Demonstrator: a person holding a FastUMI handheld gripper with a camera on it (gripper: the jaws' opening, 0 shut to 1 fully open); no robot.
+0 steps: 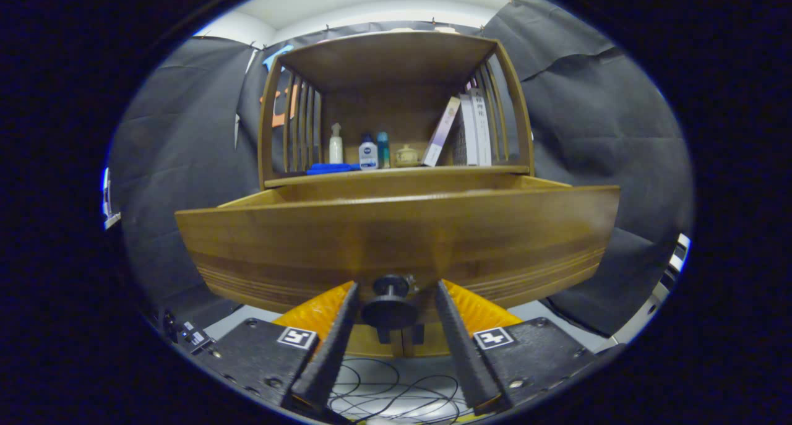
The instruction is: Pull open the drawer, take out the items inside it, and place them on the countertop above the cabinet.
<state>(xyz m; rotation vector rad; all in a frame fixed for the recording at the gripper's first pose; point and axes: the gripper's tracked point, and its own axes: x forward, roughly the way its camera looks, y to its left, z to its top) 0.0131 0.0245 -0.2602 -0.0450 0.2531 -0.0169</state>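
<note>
On the far left, behind the slatted side of the cabinet (396,103), the desk (396,172) above the drawer carries a flat blue item (331,168), then a white pump bottle (335,144), a squat white bottle with a blue cap (368,152), a slim teal bottle (383,148) and a small lidded pot (406,156), with leaning books (467,131) closing off the right end. Below that ledge the drawer (396,239) is already drawn out toward me, its wide wooden front running left to right across my line of sight and its side walls visible behind the top edge. I cannot see down into it from this low angle, so whatever lies inside is hidden from me. My gripper (396,301) sits dead centre under the drawer front, and the dark round knob (390,301) lies right between my fingers, which stand apart with a visible gap on either side of it; they do not press on it. I judge the pulling step close to done: the drawer's contents lie ahead and above me, past the front panel, so my next reach would call for lifting clear of the knob and going over that top edge.
</note>
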